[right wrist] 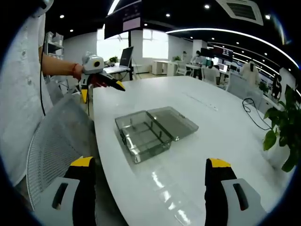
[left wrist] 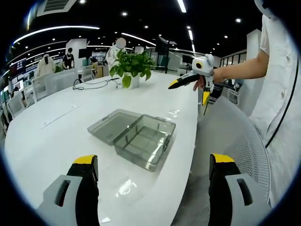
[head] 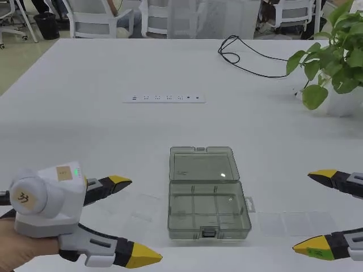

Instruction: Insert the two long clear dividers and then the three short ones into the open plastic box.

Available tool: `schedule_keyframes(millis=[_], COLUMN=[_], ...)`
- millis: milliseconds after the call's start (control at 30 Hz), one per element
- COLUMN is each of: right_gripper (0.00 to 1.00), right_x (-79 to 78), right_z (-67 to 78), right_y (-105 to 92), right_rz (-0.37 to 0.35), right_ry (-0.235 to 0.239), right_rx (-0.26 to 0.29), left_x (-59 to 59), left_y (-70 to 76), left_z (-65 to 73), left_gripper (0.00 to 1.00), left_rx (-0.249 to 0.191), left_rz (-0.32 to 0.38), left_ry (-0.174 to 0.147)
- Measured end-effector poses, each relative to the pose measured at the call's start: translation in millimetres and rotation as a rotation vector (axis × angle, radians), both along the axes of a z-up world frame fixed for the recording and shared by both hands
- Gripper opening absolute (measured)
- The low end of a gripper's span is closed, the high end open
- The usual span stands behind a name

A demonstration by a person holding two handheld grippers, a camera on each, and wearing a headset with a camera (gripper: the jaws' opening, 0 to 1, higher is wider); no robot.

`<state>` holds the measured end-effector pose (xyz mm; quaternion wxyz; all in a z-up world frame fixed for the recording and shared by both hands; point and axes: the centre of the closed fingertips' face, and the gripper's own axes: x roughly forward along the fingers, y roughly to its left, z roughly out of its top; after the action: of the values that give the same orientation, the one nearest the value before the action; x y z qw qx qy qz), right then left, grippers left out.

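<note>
The left gripper and right gripper flanked the open box. Both had their jaws wide and empty.

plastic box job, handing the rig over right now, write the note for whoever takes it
Left gripper: jaws open, empty, left of the smoky clear plastic box.
Right gripper: jaws open, empty, right of it.
Box: open near the white table's front edge, lid flat behind.
Clear flat dividers: some on the table right of the box, fainter ones left.
Done: nothing gripped; faint lines inside the box, cannot tell if dividers.
Left: insert long ones, then short.
</note>
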<state>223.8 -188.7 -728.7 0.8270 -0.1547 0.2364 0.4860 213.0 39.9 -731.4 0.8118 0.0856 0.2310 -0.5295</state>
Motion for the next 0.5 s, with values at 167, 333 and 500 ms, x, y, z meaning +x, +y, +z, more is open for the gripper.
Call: schedule_keyframes(millis=[167,333,500], right_gripper=[0.98,0.97,0.97], right_x=[0.1,-0.2,-0.4], right_z=[-0.1,-0.6,-0.5], right_y=[0.6,0.6,0.5], right_rz=[0.000,0.001,0.001], right_ry=[0.002,0.004,0.006], right_rx=[0.001,0.001,0.000], left_x=[0.7,1.0,1.1], left_y=[0.4,-0.2,-1.0], left_z=[0.0,-0.6,-1.3], left_gripper=[1.00,1.00,1.00], left_rx=[0.001,0.002,-0.001], left_rz=[0.001,-0.001,0.000], left_ry=[0.001,0.001,0.004])
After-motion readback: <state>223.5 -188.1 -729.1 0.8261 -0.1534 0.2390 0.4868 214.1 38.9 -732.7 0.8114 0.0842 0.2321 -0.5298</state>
